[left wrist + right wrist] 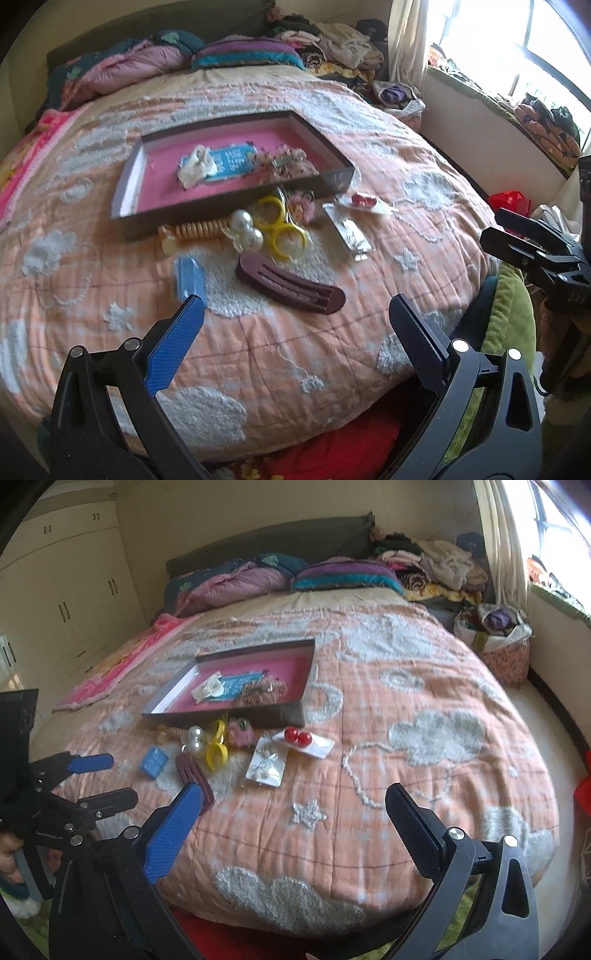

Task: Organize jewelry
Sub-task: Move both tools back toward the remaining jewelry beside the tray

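A dark tray (pixel 221 216) with pink lining lies on the bed and holds a white flower piece (pixel 195 168), a blue card (pixel 231 162) and floral scrunchies (pixel 286 164). In front of it lie a maroon hair clip (pixel 291 284), yellow rings (pixel 280 229), pearls (pixel 247 227), a small blue box (pixel 188 277), a silver earring card (pixel 351 232) and red earrings (pixel 297 736). My left gripper (pixel 295 306) hovers open just short of the clip. Over the quilt to the right, my right gripper (pixel 291 790) is open and holds nothing.
The peach cloud quilt (pixel 369 775) covers the bed. Pillows (pixel 343 574) and piled clothes (pixel 436 565) fill the headboard end. A wardrobe (pixel 66 590) stands left, a window (pixel 517 44) right, with a fabric bag (pixel 498 642) between bed and wall.
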Demonstrator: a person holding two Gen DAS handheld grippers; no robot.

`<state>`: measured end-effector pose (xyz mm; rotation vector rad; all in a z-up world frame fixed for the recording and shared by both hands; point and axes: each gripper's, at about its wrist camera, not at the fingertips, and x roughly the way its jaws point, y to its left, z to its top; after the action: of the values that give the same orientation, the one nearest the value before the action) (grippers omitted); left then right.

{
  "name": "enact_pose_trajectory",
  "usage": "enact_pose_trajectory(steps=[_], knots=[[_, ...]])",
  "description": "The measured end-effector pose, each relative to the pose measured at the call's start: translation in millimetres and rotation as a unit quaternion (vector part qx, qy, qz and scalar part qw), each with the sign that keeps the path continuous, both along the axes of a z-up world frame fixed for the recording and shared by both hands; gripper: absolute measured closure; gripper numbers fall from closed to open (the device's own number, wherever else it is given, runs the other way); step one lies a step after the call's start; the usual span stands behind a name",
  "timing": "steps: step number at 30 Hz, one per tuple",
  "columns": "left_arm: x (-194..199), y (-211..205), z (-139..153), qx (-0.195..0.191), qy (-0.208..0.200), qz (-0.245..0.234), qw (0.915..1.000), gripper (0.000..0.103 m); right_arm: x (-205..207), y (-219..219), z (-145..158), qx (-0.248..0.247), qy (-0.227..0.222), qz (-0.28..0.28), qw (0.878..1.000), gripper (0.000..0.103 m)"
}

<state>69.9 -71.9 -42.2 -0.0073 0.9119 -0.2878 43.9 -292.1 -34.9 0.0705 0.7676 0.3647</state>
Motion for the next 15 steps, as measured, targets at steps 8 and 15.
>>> enact_pose_trajectory(steps=[8, 15], knots=[[6.8, 0.2, -28.4, -0.037, 0.041, -0.011, 0.9984, 0.009, 21.6, -2.4, -21.6, 0.032, 0.046, 0.014, 0.998, 0.004], [23.2, -9.5, -55.1, -0.087, 0.082, -0.022, 0.9926, 0.027, 48.5, 0.0, -36.6, 0.063, 0.087, 0.041, 0.993, 0.004]])
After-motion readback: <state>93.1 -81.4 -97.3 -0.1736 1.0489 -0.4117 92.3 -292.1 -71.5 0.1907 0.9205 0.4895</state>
